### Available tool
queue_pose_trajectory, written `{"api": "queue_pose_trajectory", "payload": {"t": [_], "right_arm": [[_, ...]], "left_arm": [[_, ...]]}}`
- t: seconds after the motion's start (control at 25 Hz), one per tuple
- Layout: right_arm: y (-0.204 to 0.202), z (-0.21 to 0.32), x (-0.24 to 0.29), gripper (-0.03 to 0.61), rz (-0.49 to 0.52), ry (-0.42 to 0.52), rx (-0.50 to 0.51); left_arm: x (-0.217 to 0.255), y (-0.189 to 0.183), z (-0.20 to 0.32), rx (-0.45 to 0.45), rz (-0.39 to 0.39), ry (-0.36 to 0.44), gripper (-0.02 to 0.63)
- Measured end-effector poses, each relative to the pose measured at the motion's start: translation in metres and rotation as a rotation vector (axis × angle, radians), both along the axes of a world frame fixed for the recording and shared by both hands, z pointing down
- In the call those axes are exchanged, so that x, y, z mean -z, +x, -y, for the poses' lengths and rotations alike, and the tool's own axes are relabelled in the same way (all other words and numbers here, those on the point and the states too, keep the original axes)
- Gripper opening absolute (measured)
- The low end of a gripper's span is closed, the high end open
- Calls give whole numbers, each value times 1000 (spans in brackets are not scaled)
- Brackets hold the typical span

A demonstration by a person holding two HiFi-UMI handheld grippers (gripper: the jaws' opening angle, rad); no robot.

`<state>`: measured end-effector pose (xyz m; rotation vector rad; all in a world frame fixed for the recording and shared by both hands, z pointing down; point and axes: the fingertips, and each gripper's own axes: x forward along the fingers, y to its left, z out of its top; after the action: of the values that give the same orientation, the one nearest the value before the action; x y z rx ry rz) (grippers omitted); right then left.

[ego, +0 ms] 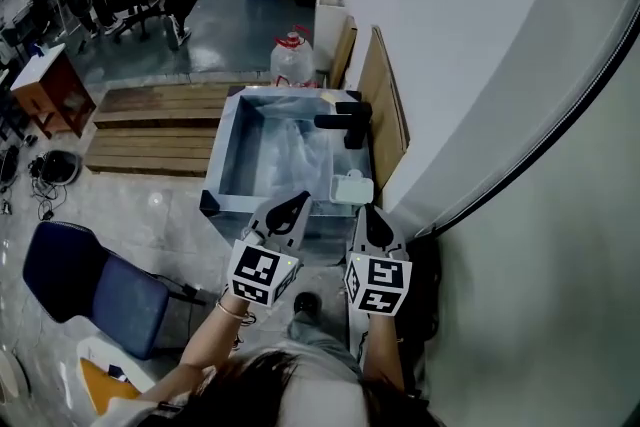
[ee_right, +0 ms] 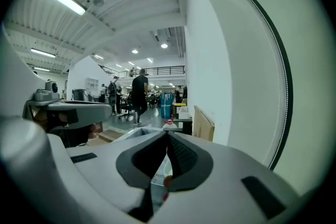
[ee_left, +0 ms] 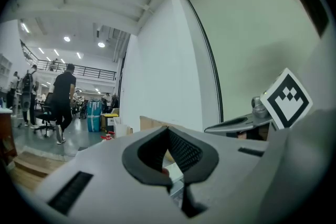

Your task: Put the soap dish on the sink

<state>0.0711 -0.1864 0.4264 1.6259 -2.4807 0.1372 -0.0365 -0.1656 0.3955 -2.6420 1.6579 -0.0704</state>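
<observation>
A small white soap dish [ego: 352,187] rests on the right rim of the steel sink [ego: 222,155], near its front corner and below the black faucet [ego: 345,122]. My left gripper [ego: 290,211] hovers over the sink's front edge, left of the dish, with its jaws shut and nothing between them. My right gripper [ego: 372,225] is just in front of the dish, a little short of it, also shut and empty. In both gripper views the dark jaw pads meet, with only a pale sliver showing through the slit behind them.
A white wall [ego: 470,65] runs close along the right. Cardboard sheets [ego: 385,105] lean on it beside the sink. A water jug [ego: 292,60] stands behind the sink, a wooden pallet [ego: 150,130] lies to its left, and a blue chair [ego: 90,285] is near left.
</observation>
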Motion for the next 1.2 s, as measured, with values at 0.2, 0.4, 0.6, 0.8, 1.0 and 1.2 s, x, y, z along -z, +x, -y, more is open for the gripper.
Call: {"api": "queue_pose_trajectory", "payload": {"t": [0.2, 0.4, 0.6, 0.8, 1.0, 1.2], "right_arm": [[-1, -26, 8, 25, -11, 24, 5], [1, -47, 19, 25, -28, 74, 17], [0, -63, 31, 25, -43, 144, 31], [1, -80, 37, 25, -58, 175, 37], [4, -96, 41, 25, -59, 188, 33], [4, -111, 43, 25, -65, 203, 35]], "left_arm": [[4, -1, -26, 4, -7, 8, 8], [7, -5, -45, 20, -9, 19, 8], [12, -4, -61, 22, -12, 25, 8], [17, -4, -76, 23, -14, 34, 8], [17, -1, -90, 20, -12, 38, 8], [17, 0, -104, 21, -14, 47, 8]]}}
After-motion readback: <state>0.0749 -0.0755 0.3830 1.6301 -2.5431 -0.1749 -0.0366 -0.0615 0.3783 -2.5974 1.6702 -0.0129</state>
